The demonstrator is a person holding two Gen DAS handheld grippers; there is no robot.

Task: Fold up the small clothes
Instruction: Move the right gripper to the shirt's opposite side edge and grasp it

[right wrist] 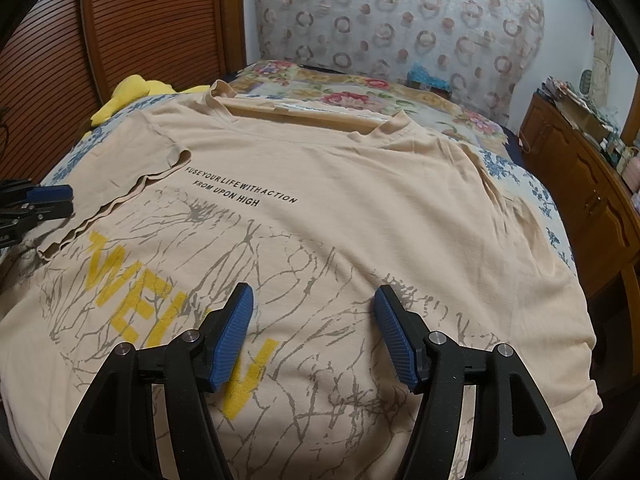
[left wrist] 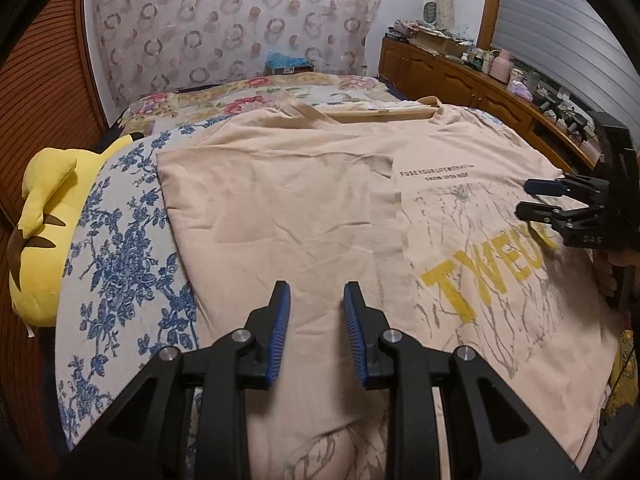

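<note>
Peach cotton covers most of the bed (left wrist: 120,208): one T-shirt (right wrist: 360,184) lies print-up across the middle, its collar toward the far edge and its hem at the near edge under both tools. Judging from how it lies, the fold is only begun. The shirt's left side is already turned in over the front, its sleeve edge running diagonally beside the small black lettering, while the right side and right sleeve lie spread toward the bed's right edge. That side remains to be turned in, and then the length must be doubled up from hem to collar, so I put the task at well under half done.

Counted: one bed, one T-shirt, one yellow plush (left wrist: 44,216) at the bed's left edge, two grippers.

The left gripper (left wrist: 316,300) hovers low over the folded-in panel near the near edge, jaws apart and empty. The right gripper (right wrist: 314,308) hovers over the yellow print near the hem, jaws wider apart, also holding nothing.
</note>
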